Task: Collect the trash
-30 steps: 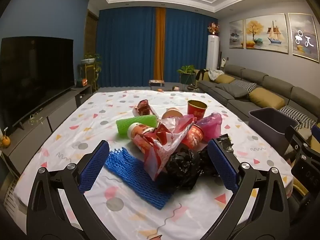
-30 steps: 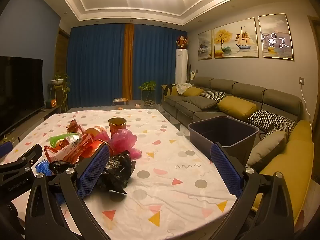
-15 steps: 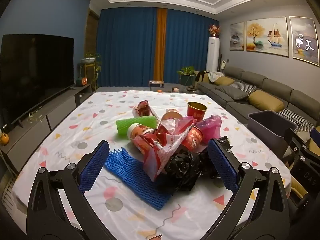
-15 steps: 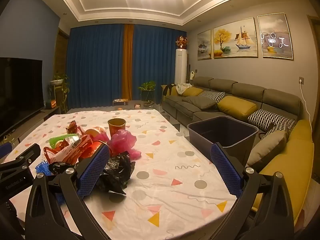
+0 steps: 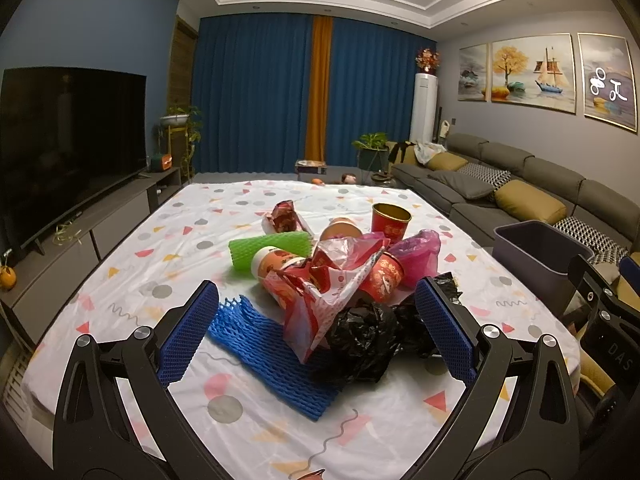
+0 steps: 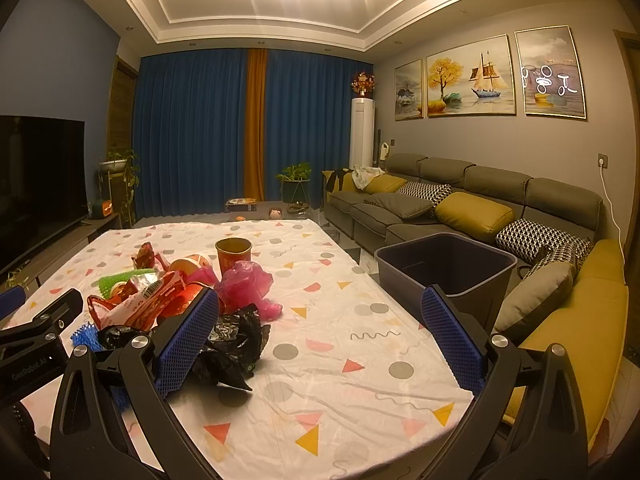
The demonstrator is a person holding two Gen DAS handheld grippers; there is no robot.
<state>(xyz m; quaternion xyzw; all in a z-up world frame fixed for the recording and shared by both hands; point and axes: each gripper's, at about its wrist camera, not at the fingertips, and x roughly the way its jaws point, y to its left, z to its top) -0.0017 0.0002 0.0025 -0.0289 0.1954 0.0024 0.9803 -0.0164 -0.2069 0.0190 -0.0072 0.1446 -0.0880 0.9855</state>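
Both grippers hang above the near end of the table (image 5: 192,216), jaws spread wide and holding nothing. The left gripper (image 5: 316,332) faces the heap of trash: a crumpled black bag (image 5: 360,344) lies between its blue pads, resting partly on a blue foam net (image 5: 264,340), with a red-and-white wrapper (image 5: 320,280) draped over red paper cups (image 5: 384,276) behind it. A green foam sleeve (image 5: 272,246), a pink bag (image 5: 416,252) and an upright red cup (image 5: 390,220) sit farther back. The right gripper (image 6: 320,336) points at bare patterned cloth, the black bag just beside its left pad. A dark bin (image 6: 444,268) stands off the table's right edge, near the sofa (image 6: 472,208).
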